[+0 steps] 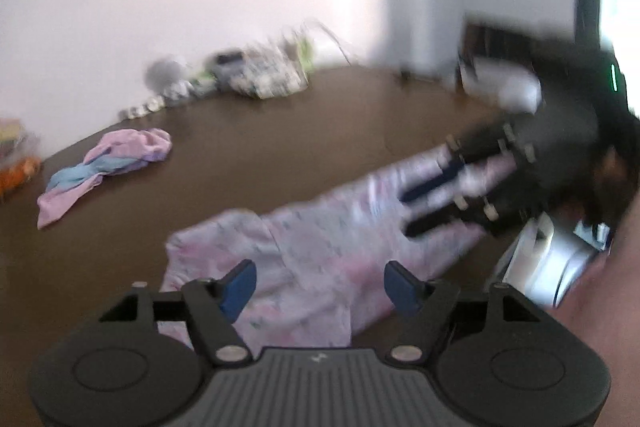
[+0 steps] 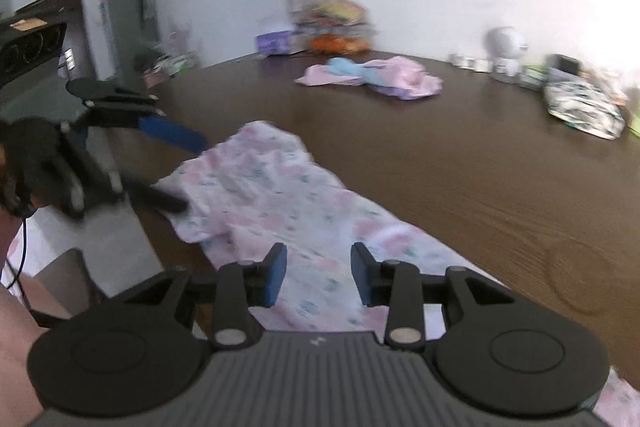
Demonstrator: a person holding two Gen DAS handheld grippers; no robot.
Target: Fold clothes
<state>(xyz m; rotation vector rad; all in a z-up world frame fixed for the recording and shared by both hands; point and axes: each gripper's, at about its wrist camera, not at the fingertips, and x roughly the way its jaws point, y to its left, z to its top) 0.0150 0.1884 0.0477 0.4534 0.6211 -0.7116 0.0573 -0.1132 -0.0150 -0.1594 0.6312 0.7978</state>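
— Where's the garment?

— The pale pink floral-print cotton garment [image 2: 288,195] lies spread along the near edge of the dark brown wooden table [image 2: 460,147], partly rumpled. I've got my left gripper [image 1: 320,281] over one end, jaws wide apart, nothing between them.

— And your right?

— My right gripper [image 2: 319,273] hangs over the other end, jaws parted, empty too. Everything's blurred.

— Anything else out there?

— A crumpled pink, lilac and blue cloth bundle [image 2: 372,77] sits well apart, farther across the table.
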